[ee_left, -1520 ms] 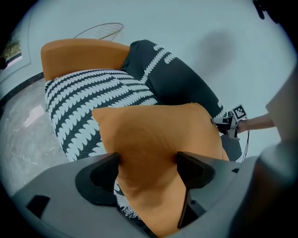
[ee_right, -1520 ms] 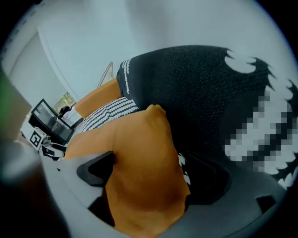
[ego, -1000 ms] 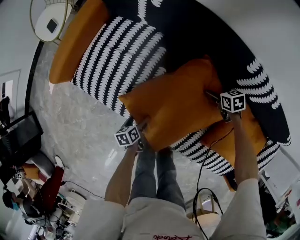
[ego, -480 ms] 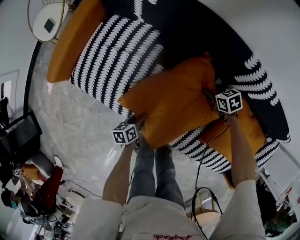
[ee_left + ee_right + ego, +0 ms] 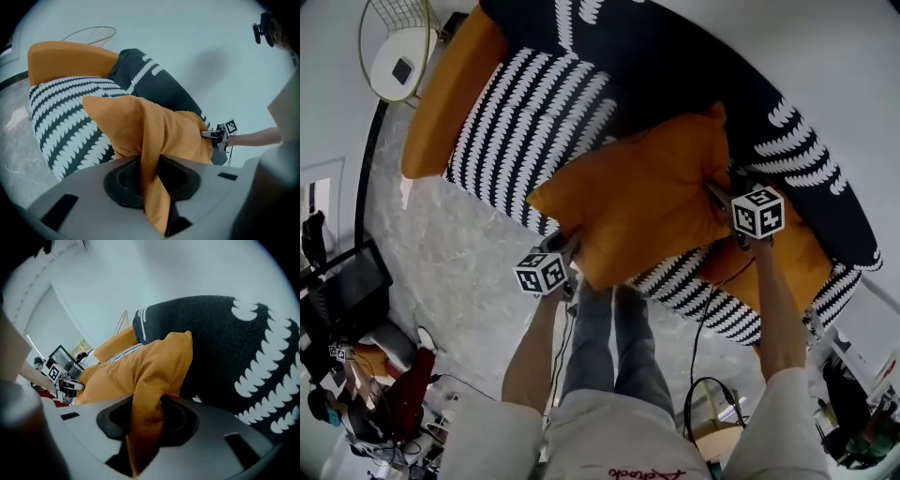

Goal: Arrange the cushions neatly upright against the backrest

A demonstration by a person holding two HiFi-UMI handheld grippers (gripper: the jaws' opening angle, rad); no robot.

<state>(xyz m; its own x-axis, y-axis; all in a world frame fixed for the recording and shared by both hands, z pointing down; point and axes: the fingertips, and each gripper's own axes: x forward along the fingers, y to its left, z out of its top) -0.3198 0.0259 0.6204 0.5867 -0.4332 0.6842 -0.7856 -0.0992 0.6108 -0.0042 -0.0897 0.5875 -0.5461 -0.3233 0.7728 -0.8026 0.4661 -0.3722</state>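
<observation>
The left gripper [image 5: 569, 246] and the right gripper [image 5: 715, 194] have just been closing their jaws. Each now pinches a fold at opposite corners of the orange cushion [image 5: 647, 202], held between them over the striped sofa seat [image 5: 534, 122], near the dark backrest [image 5: 675, 56].

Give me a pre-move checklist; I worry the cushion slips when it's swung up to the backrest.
1. Left gripper shut on the orange cushion edge, jaws having just been closing on it: ok.
2. Right gripper shut on the opposite edge, jaws having just been closing on it: ok.
3. Cushion fully clear of the striped seat: cannot tell.
4. Backrest behind the cushion bare: ok.
5. Cushion upright against the backrest: not ok, it hangs between both grippers.
</observation>
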